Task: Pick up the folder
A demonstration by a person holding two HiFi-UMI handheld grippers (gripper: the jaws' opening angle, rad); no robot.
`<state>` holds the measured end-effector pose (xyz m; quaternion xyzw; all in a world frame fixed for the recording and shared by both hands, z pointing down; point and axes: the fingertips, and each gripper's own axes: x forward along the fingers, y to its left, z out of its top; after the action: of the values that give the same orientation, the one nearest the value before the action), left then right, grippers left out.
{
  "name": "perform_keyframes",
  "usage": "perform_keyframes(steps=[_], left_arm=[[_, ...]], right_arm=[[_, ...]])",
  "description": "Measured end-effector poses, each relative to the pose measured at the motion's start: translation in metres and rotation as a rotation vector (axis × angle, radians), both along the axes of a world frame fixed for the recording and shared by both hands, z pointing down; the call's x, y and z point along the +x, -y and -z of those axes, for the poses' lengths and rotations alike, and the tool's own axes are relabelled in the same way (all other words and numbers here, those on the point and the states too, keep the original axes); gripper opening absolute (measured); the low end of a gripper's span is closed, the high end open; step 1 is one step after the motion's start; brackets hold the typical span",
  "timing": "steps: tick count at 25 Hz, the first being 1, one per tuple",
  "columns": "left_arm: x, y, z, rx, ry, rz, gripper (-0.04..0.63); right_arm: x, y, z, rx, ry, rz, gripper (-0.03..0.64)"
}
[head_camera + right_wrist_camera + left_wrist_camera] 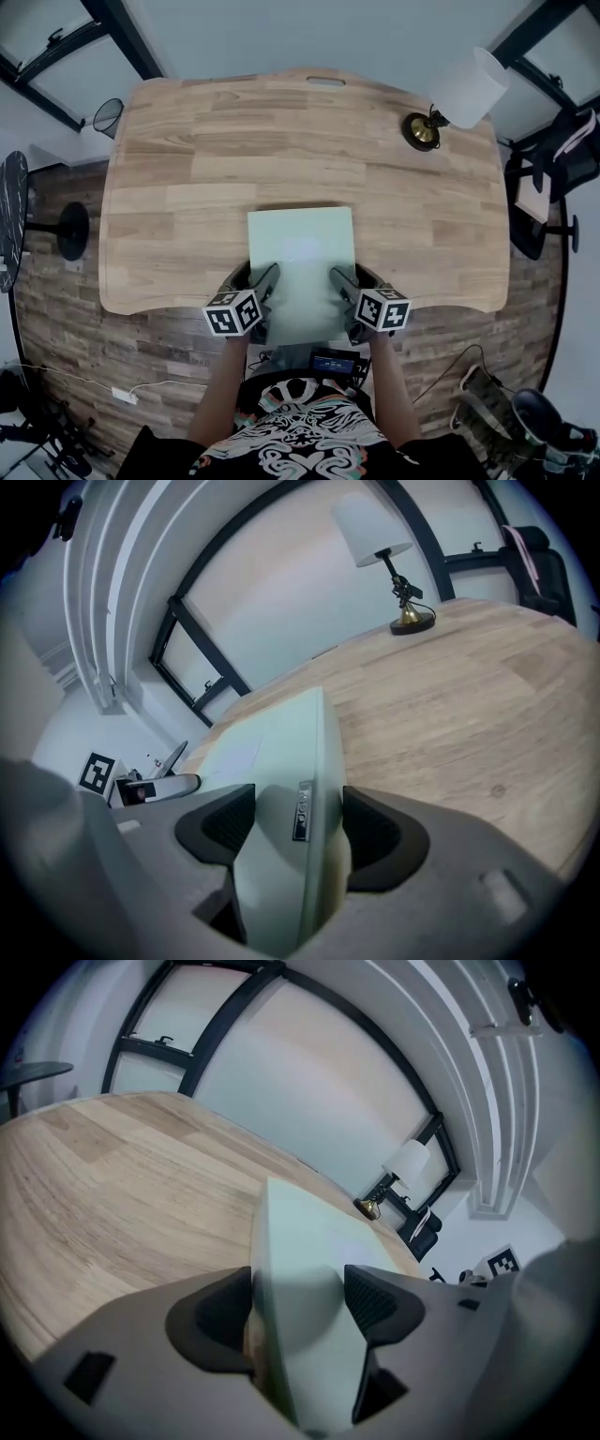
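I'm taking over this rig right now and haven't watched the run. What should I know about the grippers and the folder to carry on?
Left hand-held gripper: open, with its jaws on either side of the near left edge of the folder. It does not look clamped.
Right hand-held gripper: open, with its jaws on either side of the folder's near right edge. It does not look clamped either.
Folder: lies flat on the wooden table, with its near end past the table's front edge.
Done: both grippers are in place around the folder.
Left: close both grippers on the folder, then lift it.
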<state>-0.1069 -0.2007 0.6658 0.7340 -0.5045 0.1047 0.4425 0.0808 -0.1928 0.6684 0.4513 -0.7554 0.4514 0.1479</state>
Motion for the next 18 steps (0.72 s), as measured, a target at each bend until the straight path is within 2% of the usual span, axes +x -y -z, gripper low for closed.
perform_keyframes(steps=[18], left_arm=[[0.0005, 0.0038, -0.0035, -0.016, 0.004, 0.023, 0.292]], right_arm=[[0.0000, 0.0024, -0.0022, 0.033, 0.064, -0.052, 0.287]])
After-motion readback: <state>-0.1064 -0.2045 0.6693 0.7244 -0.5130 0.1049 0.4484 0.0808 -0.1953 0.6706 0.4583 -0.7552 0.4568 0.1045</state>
